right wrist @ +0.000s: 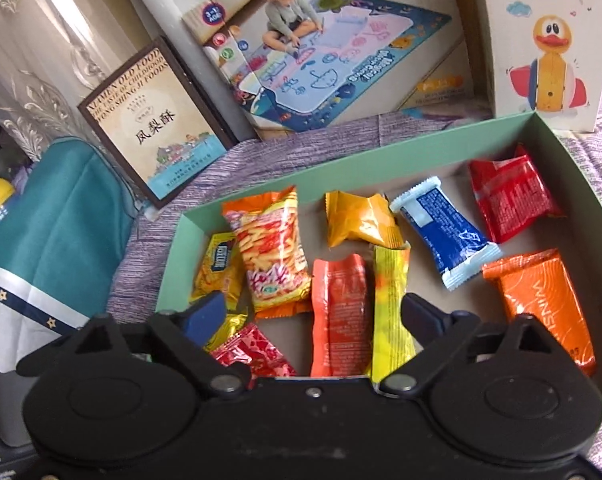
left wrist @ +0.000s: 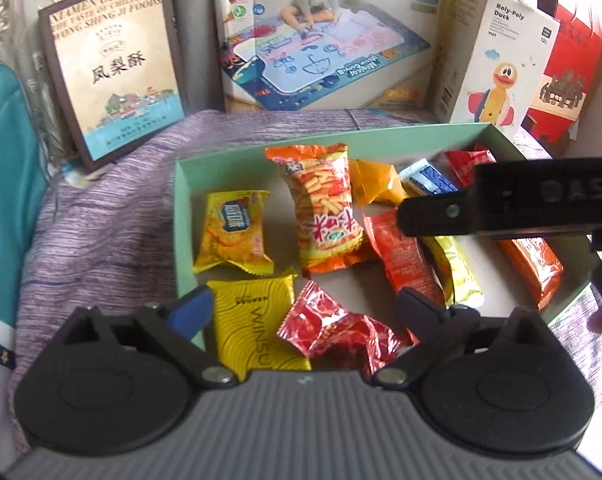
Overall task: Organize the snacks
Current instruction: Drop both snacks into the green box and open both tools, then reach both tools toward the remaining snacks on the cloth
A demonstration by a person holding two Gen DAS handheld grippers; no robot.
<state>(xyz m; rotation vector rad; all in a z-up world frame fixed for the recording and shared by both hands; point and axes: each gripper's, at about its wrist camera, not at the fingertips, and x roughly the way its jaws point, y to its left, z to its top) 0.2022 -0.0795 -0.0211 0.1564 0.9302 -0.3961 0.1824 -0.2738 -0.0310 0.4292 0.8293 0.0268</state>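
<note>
Below right claw point(right wrist: 311, 312): orange-red packet point(right wrist: 339, 312), untouched.

1. One green box point(right wrist: 261, 184) ahead of the hand-held gripper.
2. Ten snack packets point(right wrist: 269, 256) in it: three yellow, three orange, three red, one blue point(right wrist: 445, 232).
3. Three upright boxes point(left wrist: 113, 80) behind.

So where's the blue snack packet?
The blue packet lies in the green box, toward its back right in the right wrist view, between the crumpled orange-yellow packet and the red packet.
</note>
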